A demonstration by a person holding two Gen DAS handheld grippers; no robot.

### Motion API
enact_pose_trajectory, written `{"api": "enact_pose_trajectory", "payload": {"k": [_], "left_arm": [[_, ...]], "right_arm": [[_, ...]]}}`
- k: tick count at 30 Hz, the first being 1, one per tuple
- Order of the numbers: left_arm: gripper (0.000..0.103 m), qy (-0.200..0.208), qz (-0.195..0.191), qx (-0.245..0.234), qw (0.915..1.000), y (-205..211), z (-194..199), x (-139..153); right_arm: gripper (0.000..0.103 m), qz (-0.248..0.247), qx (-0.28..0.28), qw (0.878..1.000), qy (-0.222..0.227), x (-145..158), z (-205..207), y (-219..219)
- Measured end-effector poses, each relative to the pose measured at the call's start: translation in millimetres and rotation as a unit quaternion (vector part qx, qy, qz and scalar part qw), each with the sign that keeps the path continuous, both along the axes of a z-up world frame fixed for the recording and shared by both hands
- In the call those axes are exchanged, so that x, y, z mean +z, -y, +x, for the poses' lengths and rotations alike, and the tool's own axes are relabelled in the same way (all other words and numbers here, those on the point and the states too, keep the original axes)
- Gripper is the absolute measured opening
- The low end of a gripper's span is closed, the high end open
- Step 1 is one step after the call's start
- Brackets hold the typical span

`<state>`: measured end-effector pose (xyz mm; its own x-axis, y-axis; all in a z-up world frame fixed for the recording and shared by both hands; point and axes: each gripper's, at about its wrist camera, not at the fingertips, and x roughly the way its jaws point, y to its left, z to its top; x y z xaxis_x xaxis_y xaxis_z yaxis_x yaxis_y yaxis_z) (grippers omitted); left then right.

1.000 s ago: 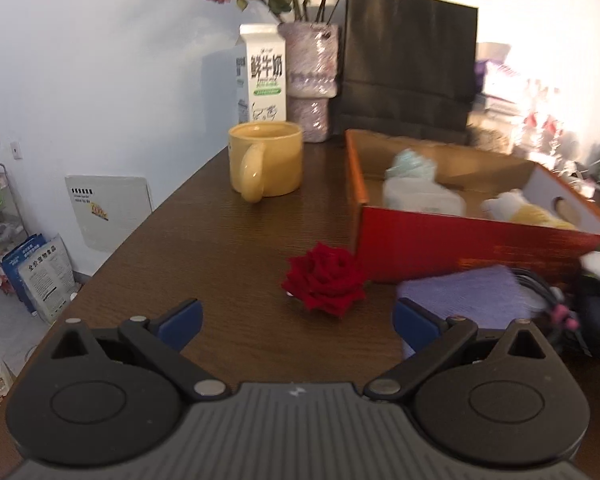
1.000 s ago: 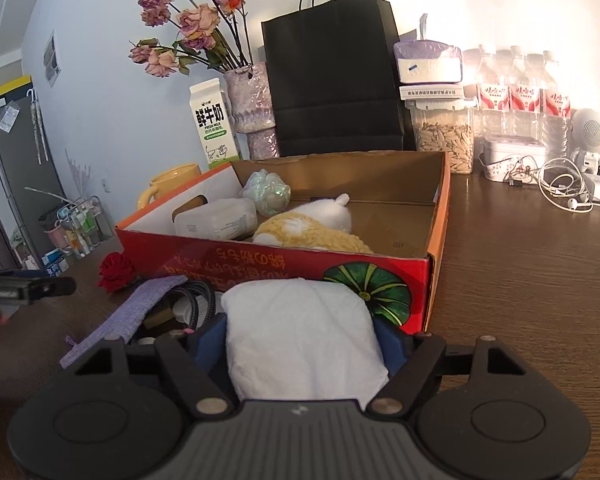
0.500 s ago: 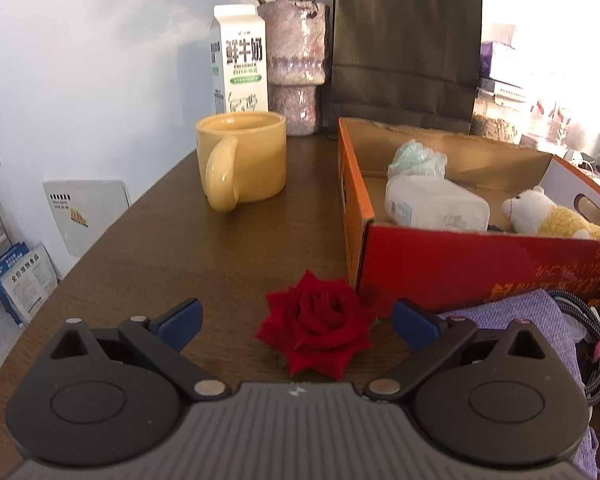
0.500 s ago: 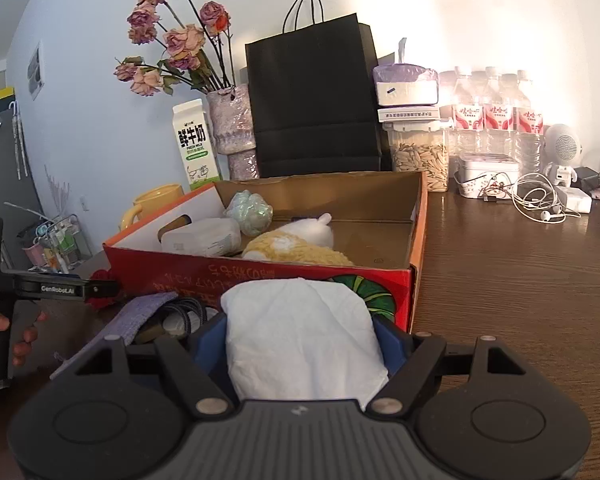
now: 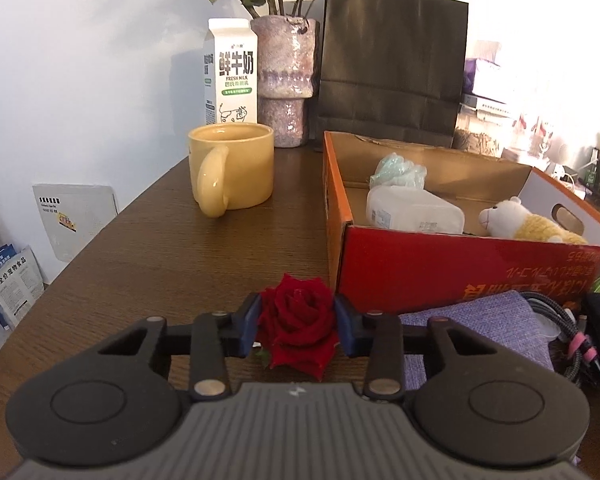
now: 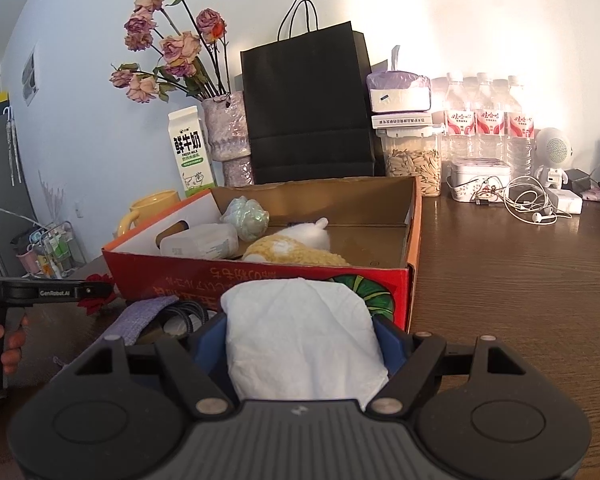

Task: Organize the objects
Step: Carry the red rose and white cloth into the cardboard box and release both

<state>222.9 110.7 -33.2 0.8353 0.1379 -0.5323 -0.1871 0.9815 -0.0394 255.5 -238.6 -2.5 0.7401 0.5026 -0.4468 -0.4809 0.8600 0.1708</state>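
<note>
My left gripper [image 5: 297, 326] is shut on a red rose [image 5: 300, 322] on the brown table, just left of the red cardboard box [image 5: 460, 268]. My right gripper [image 6: 300, 338] is shut on a white soft packet [image 6: 304, 344] in front of the box [image 6: 260, 280]. The box holds a plush sheep [image 5: 528, 226], a white plastic pack [image 5: 412, 212] and a pale green wrapped thing [image 5: 398, 172]. The left gripper also shows in the right wrist view [image 6: 100, 290].
A yellow mug [image 5: 232, 168], milk carton [image 5: 232, 72], vase of dried flowers [image 5: 286, 80] and black paper bag [image 5: 392, 68] stand behind. A purple cloth [image 5: 480, 332] and cables [image 5: 568, 340] lie before the box. Bottles [image 6: 488, 120], a seed jar [image 6: 414, 164] and earphones [image 6: 528, 200] sit at right.
My left gripper moved forward over the rose and closed its fingers on it. My right gripper rose a little and kept hold of the white packet.
</note>
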Motion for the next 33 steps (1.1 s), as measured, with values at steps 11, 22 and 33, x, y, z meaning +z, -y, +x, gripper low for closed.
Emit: {"api": "enact_pose_trajectory", "payload": {"k": [11, 22, 33], "left_arm": [[0.038, 0.028, -0.016, 0.001, 0.9995, 9.0, -51.7, 19.5], [0.038, 0.079, -0.047, -0.048, 0.9946, 57.4, -64.9, 48.3], [0.038, 0.117, -0.053, -0.077, 0.9886, 92.3, -52.5, 72.2]], "right_arm": [[0.076, -0.002, -0.019, 1.0, 0.016, 4.7, -15.1, 0.5], [0.076, 0.006, -0.026, 0.998, 0.048, 24.8, -45.5, -26.7], [0.076, -0.003, -0.018, 0.998, 0.068, 45.1, -49.9, -61.3]]}}
